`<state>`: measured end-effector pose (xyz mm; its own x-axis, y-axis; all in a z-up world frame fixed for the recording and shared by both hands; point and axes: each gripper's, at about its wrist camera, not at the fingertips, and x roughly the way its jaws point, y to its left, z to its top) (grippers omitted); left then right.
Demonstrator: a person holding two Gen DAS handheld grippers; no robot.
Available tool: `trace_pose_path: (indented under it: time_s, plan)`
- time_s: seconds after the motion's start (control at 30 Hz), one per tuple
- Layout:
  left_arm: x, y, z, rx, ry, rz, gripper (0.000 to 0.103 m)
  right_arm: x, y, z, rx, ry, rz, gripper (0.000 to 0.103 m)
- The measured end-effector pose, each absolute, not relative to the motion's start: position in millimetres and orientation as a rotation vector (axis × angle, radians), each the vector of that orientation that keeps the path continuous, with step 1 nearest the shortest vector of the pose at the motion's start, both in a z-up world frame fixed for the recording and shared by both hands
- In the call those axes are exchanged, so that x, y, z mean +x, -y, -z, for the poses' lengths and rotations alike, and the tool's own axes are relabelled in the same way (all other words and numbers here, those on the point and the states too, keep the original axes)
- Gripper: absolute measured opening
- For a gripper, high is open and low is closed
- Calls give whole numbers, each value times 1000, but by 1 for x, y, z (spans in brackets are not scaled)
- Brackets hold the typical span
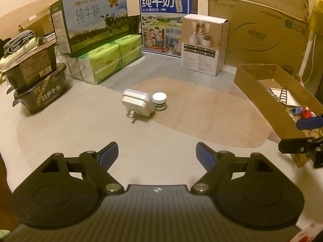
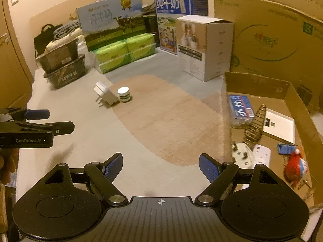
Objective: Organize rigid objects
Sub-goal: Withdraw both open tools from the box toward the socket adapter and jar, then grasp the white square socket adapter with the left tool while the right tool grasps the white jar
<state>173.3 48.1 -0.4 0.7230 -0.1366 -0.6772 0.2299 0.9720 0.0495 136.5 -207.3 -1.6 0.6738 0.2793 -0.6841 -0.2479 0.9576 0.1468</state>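
A white plug adapter (image 1: 138, 105) lies on the mat with its prongs toward me, touching a small white-lidded jar (image 1: 159, 101) on its right. Both also show in the right wrist view: the adapter (image 2: 106, 95) and the jar (image 2: 124, 94). My left gripper (image 1: 156, 154) hovers open and empty, well short of them. My right gripper (image 2: 160, 164) is open and empty too, at the left wall of a shallow cardboard box (image 2: 260, 81). The box holds a blue pack (image 2: 241, 106), a white plug (image 2: 241, 155), a red toy (image 2: 294, 165) and other bits.
Milk cartons (image 1: 94, 20), a green tissue pack (image 1: 109, 58) and a white product box (image 1: 203, 44) line the back. Two stacked black tubs (image 1: 38, 80) stand at left, a big cardboard carton (image 1: 262, 24) at right. The left gripper shows at the left edge (image 2: 48, 122).
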Motion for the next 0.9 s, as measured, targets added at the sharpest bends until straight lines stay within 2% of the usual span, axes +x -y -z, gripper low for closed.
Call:
trace_pose_path:
  time_s: [0.9]
  plan:
    - [271, -85, 35, 225, -736, 327, 82, 223, 150, 43, -54, -765, -403, 82]
